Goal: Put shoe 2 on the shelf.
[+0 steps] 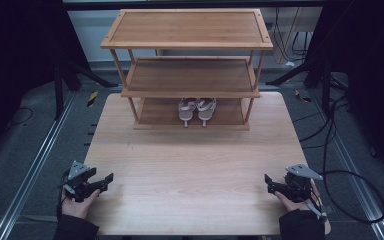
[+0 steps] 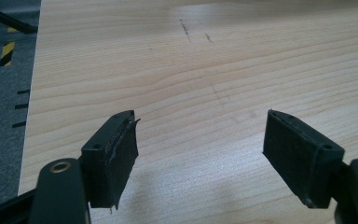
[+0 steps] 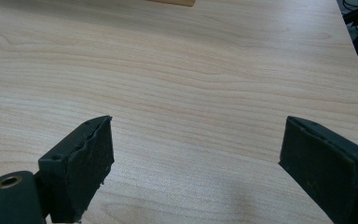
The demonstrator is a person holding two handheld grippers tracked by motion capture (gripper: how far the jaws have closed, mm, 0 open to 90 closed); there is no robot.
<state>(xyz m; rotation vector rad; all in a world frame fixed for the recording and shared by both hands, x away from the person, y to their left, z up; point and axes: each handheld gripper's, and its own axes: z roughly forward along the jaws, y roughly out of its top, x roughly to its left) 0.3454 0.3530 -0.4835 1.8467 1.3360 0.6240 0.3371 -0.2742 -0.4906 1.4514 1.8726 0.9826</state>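
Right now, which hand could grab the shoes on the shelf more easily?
Neither clearly. The left gripper and right gripper both sit open at the table's near corners, about equally far from the shoes, centred on the rack's bottom shelf. Each suits its nearer shoe.

Probably a lab: floor rails, black stands, cables.

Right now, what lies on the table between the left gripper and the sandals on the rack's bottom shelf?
Nothing: in the high view, only bare tabletop separates the left gripper from the sandals on the rack.
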